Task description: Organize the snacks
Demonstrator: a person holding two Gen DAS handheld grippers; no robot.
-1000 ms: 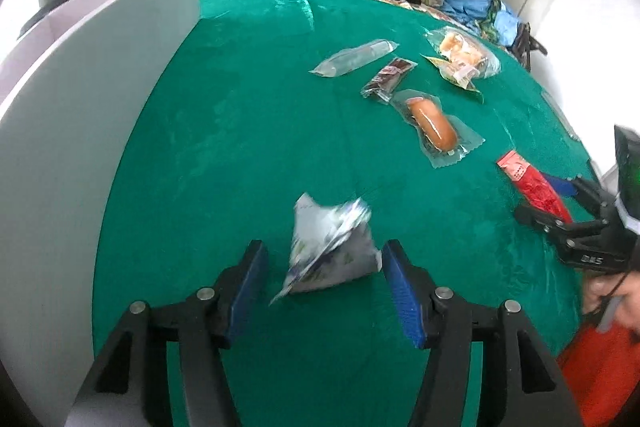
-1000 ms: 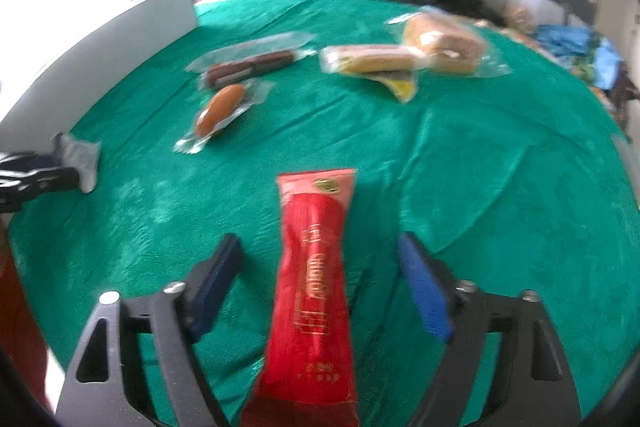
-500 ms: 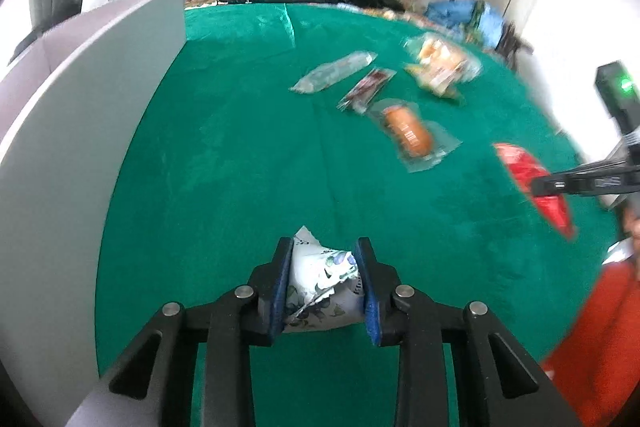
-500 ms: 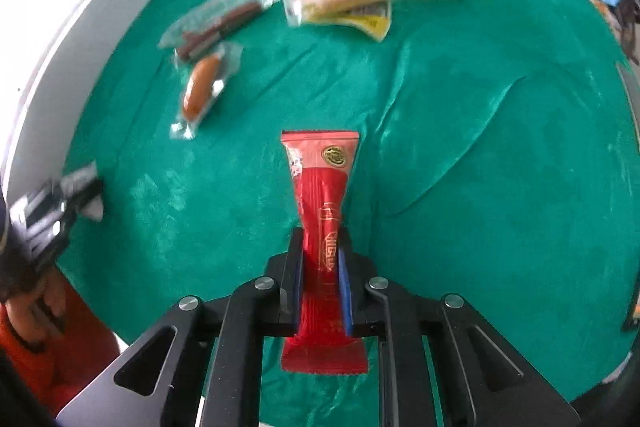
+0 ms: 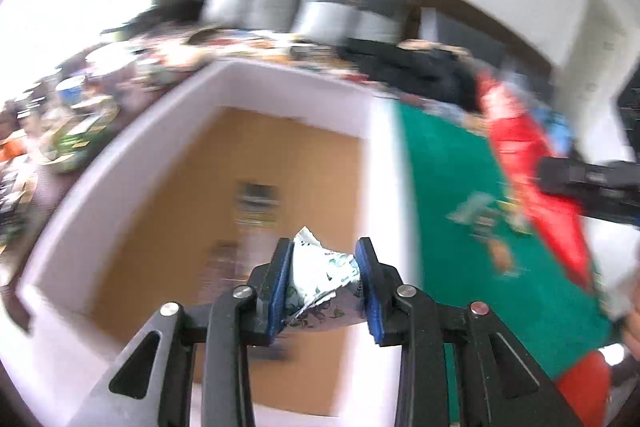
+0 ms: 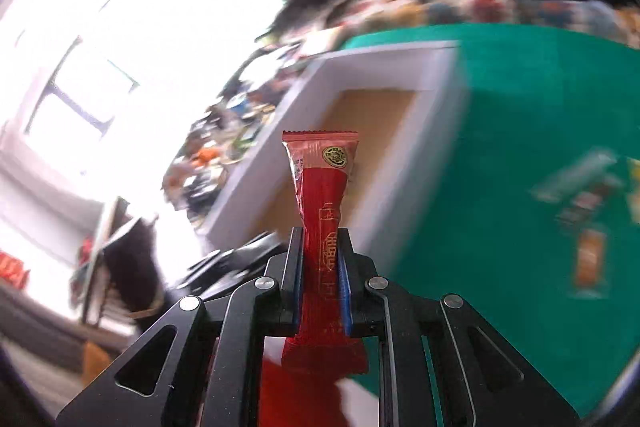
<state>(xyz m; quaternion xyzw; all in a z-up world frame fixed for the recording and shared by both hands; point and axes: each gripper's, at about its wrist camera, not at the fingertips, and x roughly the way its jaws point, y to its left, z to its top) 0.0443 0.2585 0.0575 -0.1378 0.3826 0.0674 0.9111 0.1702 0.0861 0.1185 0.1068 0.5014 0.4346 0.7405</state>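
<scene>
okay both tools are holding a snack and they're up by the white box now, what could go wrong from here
1. The left tool pinches only a crumpled part of the white packet, so it may slip out or drop awkwardly.
2. The red packet sticks out long from the right tool, and its free end could catch the box rim.
3. Both tools converge on the same box, with the right one close beside the left, so they might collide.
</scene>
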